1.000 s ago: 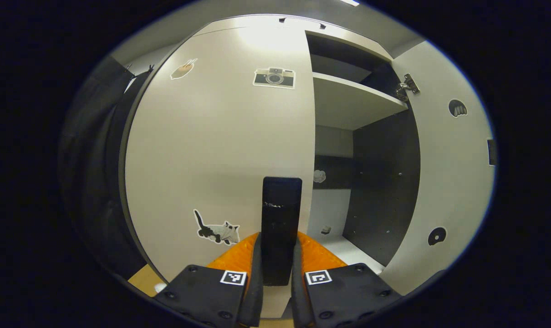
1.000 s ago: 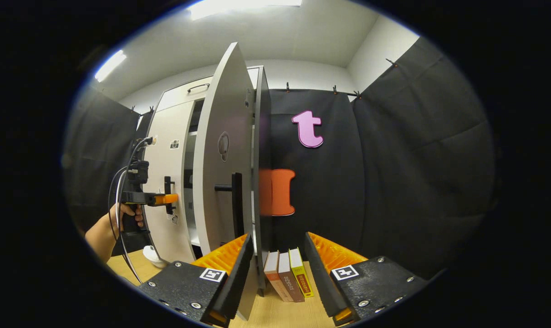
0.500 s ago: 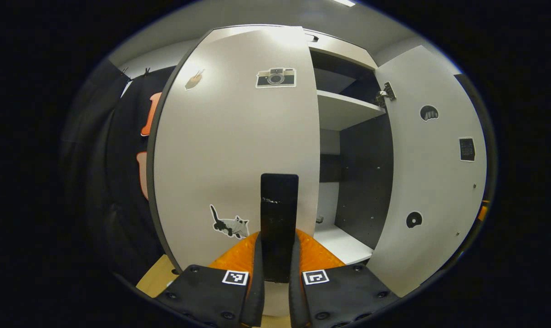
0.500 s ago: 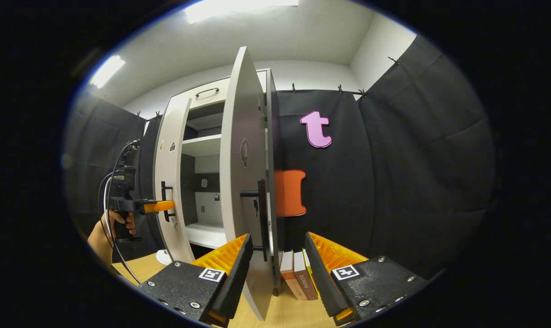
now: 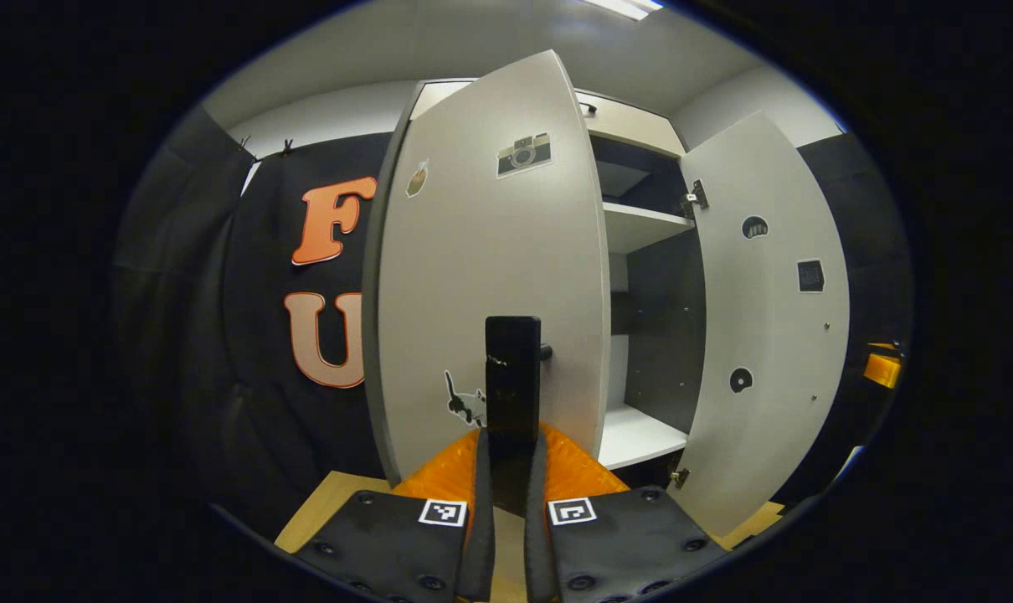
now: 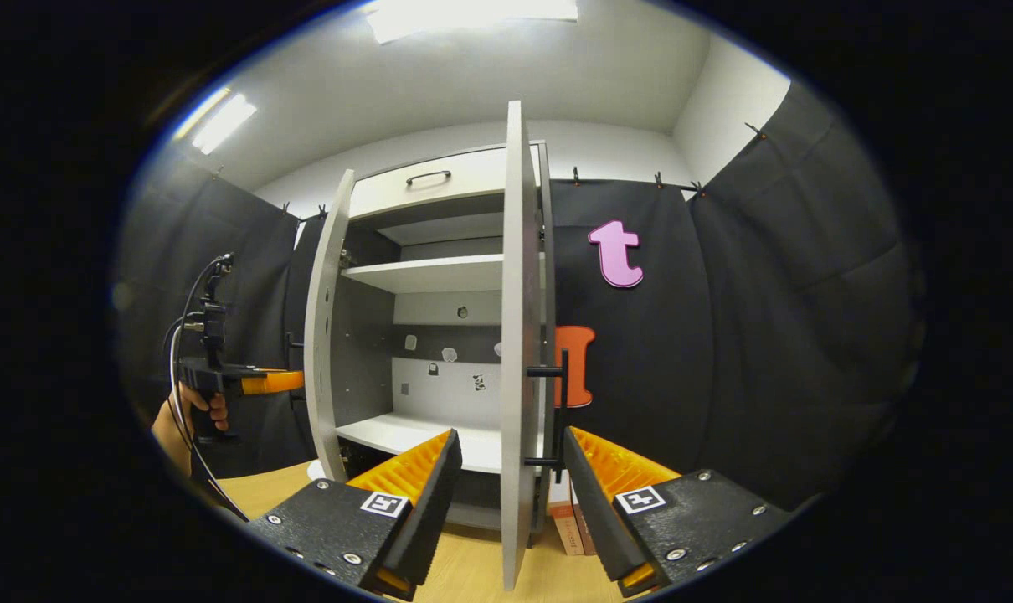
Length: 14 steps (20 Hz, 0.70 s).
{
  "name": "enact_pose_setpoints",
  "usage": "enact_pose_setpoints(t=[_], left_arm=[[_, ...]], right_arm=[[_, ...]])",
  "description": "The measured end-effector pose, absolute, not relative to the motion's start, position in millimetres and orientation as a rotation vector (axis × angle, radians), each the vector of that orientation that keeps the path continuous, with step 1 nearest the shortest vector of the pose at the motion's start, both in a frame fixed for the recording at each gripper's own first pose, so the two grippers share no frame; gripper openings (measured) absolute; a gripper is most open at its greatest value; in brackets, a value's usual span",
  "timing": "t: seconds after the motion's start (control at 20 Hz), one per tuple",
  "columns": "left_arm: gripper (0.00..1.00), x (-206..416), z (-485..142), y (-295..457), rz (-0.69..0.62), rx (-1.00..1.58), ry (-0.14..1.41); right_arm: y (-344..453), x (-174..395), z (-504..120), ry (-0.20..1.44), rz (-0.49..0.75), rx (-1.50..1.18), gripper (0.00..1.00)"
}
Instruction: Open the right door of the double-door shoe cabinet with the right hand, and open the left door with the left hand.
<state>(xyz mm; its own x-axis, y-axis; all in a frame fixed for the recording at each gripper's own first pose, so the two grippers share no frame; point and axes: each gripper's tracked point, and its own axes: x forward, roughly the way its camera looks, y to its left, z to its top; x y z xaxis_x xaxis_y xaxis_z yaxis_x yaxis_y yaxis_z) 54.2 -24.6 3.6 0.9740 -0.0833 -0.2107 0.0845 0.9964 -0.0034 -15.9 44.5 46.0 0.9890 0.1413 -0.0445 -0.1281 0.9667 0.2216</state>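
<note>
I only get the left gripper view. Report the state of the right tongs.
Observer: The right tongs are open, with the right door edge-on between their fingers.
Operator: Say what sits behind that door.
Observer: Books stand on the wooden surface beside the cabinet.
Operator: Describe my grip from outside.
Observer: A hand holds the left tongs level at the handle of the left door.
</note>
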Motion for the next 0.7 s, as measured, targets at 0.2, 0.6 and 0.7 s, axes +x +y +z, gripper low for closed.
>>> enact_pose_setpoints(t=[0.2, 0.6, 0.7], left_arm=[[0.22, 33, 11, 16, -0.028, 0.02, 0.203], [0.14, 15, 17, 87, 0.059, -0.009, 0.196], [0.13, 12, 18, 108, 0.109, -0.003, 0.189]], right_arm=[[68, -12, 50, 0.067, 0.174, 0.22, 0.76], [103, -12, 57, 0.058, 0.219, 0.186, 0.77], [110, -10, 59, 0.054, 0.229, 0.188, 0.74]])
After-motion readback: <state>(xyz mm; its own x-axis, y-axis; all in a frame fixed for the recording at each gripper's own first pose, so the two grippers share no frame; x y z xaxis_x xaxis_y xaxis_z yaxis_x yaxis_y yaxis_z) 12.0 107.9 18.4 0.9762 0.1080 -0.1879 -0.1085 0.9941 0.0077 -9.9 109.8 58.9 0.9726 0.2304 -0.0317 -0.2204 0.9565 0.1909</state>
